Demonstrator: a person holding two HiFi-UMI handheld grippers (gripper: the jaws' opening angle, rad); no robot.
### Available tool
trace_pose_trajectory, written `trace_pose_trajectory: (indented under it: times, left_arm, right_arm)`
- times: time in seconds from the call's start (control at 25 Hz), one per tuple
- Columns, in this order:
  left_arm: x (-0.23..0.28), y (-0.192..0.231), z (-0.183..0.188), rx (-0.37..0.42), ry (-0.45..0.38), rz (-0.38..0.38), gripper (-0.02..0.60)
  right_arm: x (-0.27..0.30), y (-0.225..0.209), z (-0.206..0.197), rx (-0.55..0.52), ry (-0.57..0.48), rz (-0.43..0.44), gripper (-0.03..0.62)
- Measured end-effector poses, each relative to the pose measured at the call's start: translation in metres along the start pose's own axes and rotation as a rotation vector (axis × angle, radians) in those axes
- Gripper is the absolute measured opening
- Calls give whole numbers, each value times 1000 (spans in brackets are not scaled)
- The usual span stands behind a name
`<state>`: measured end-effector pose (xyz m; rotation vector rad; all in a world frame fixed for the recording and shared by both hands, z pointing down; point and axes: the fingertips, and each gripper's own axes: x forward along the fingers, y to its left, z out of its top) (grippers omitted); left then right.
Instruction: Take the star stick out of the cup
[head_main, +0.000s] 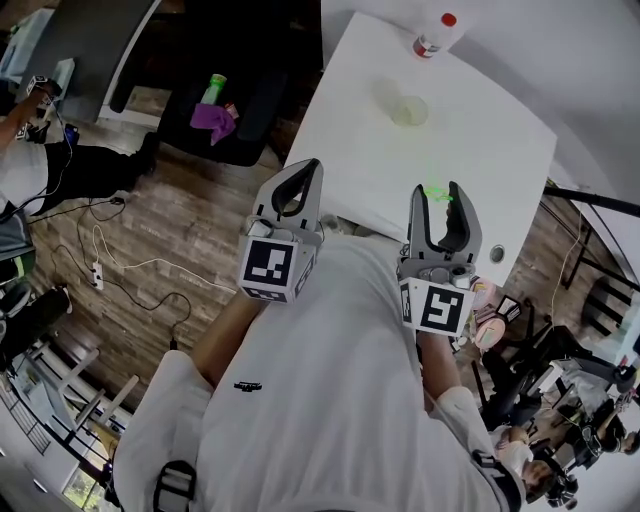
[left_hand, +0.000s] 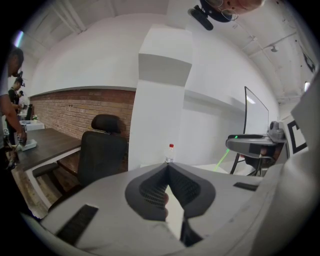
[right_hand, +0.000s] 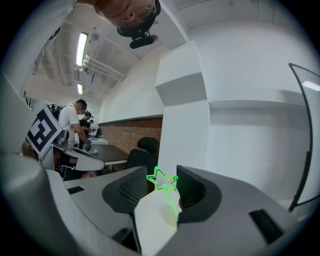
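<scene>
A clear cup (head_main: 410, 110) stands on the white table (head_main: 490, 160). The thin green star stick (right_hand: 169, 200) rises out of the cup (right_hand: 170, 217) on a slant. Its star head (head_main: 437, 190) sits between the tips of my right gripper (head_main: 440, 192). In the right gripper view the right gripper (right_hand: 161, 176) is open. The star's right point is at the right pad and there is a gap on the left. My left gripper (head_main: 306, 170) is held beside it over the table's near edge, shut and empty (left_hand: 167, 168).
A clear bottle with a red cap (head_main: 432, 38) stands at the table's far end. A black office chair (head_main: 240, 110) with a purple cloth is left of the table. Cables lie on the wood floor (head_main: 130, 265). People stand at the far left.
</scene>
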<state>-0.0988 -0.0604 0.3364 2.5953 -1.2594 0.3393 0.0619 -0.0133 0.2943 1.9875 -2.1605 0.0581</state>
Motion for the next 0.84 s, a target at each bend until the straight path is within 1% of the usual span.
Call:
trace_pose_trajectory:
  times: [0.24,0.4,0.56,0.84]
  left_arm:
    - [-2,1,0,-4,-1,16,-2]
    - [-7,5,-1,-9,2,23,-2]
    - [-8,3,-7,-11,18,18,-2]
    - [-6,0,-4,-12,13,13,-2]
  right_arm:
    - [0,0,-2,29,9,17,186]
    - [1,7,0,26,3,28,186]
    - [0,8,0,24,3,34,185]
    - [4,6,1,31,-3,28,184]
